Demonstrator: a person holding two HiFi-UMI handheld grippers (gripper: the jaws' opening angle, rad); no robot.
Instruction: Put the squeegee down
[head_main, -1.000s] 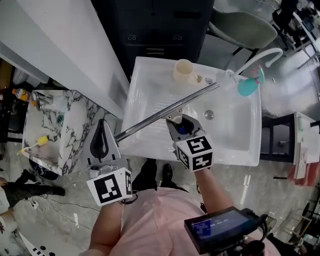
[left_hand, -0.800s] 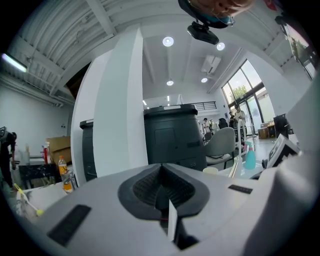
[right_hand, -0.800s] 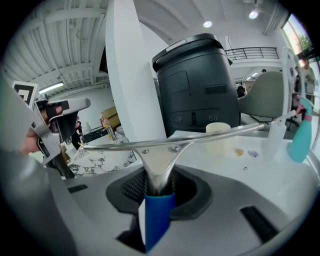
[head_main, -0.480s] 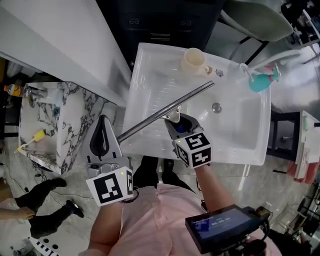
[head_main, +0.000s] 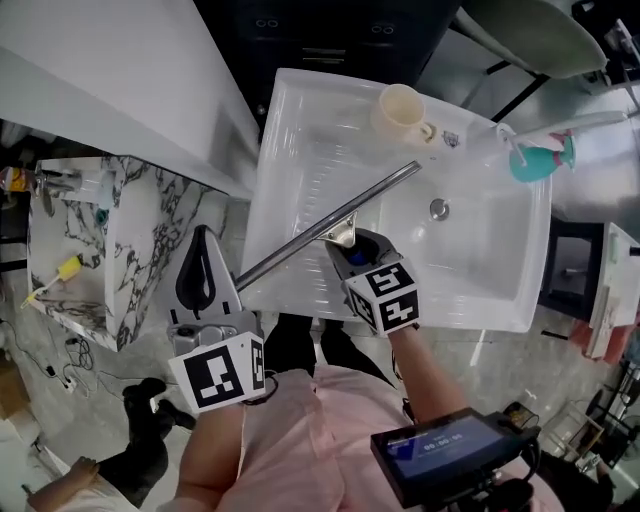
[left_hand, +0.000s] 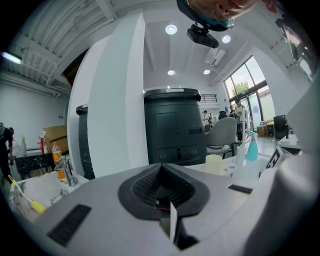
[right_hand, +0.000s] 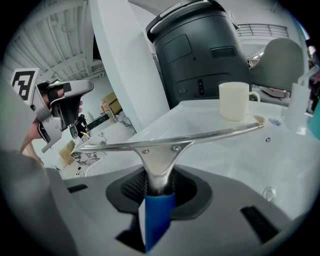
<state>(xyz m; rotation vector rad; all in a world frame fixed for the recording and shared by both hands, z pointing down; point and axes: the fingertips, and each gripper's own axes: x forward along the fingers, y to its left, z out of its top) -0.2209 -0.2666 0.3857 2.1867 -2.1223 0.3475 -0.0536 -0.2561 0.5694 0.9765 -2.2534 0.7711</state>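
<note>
Your right claw (head_main: 357, 250) grips the squeegee (head_main: 340, 230) by its blue handle (right_hand: 159, 212) — the blade (head_main: 385, 187) spans diagonally over the sink (head_main: 290, 140), your left claw (head_main: 203, 275) shut and empty alongside.

The blue-handled long metal squeegee (right_hand: 161, 155) has its handle end hidden, seemingly clamped, inside the grey right gripper (right_hand: 158, 186).

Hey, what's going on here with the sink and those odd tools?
A person has a hand-held claw in each hand. The right claw is shut on the blue handle of a squeegee, with its long metal blade over the white sink; it is not yet let go. The left claw is shut and empty, beside the sink's left edge. A cup and a spray bottle stand at the sink's far side.
</note>
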